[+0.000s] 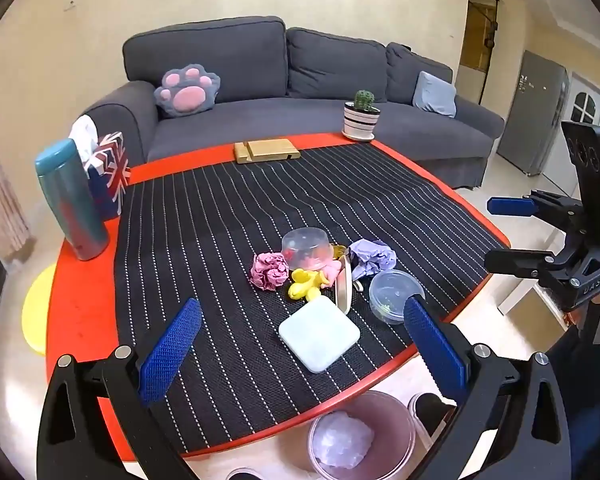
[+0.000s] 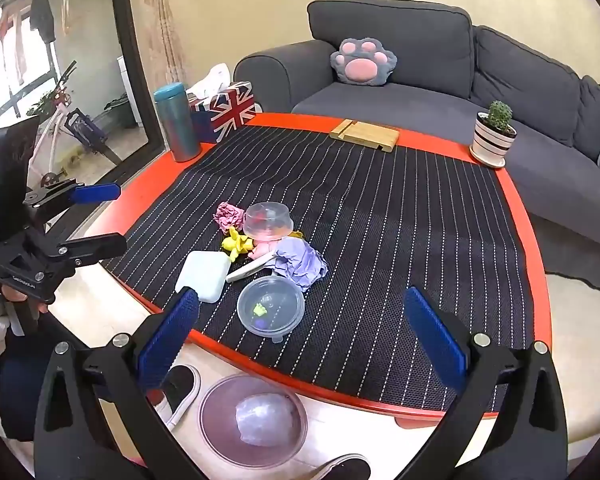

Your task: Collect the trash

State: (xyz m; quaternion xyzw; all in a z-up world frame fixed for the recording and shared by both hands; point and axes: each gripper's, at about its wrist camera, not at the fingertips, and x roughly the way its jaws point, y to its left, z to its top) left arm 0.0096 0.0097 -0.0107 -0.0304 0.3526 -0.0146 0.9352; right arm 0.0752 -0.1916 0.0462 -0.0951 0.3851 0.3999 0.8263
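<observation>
Room: living room, grey sofa (image 1: 300, 92) behind the red-rimmed surface (image 1: 80, 304), a striped black mat (image 2: 380, 216) over most of it.
Left gripper (image 1: 302, 344): mine, spread wide, nothing between the blue pads, tilted down over the near edge of the surface.
Right gripper (image 2: 302, 332): also mine, spread wide and empty, tilted down at the same near edge.
Just ahead of left gripper: pale square box (image 1: 319, 333) lying flat on the mat, near the edge.
Just ahead of right gripper: clear round tub (image 2: 271, 306) standing open side up, small coloured bits inside it.
Trash pile: in the middle of the mat, past the box and tub; pink paper ball (image 1: 269, 271), yellow scrap (image 1: 306, 285), purple paper wad (image 2: 300, 262), all close together and touching or nearly so.
Clear bowl (image 2: 265, 221): upside down in the pile, a pink scrap under its edge.
Flat white piece (image 2: 249, 269): tilted between box and purple wad; I cannot tell what it is.
Bin (image 2: 254, 420): pinkish, on the floor just below the near edge of the surface, a lined bag inside.
Shoes (image 2: 182, 390): dark with white soles, on the floor beside the bin.
Far left of surface: teal flask (image 1: 70, 200) upright, flag-print tissue box (image 1: 110, 174) just behind it.
Far edge: wooden stand (image 1: 267, 150) at the mat's end, potted cactus (image 1: 362, 116) at the right corner.
Sofa: paw cushion (image 1: 188, 90) at the left end.
</observation>
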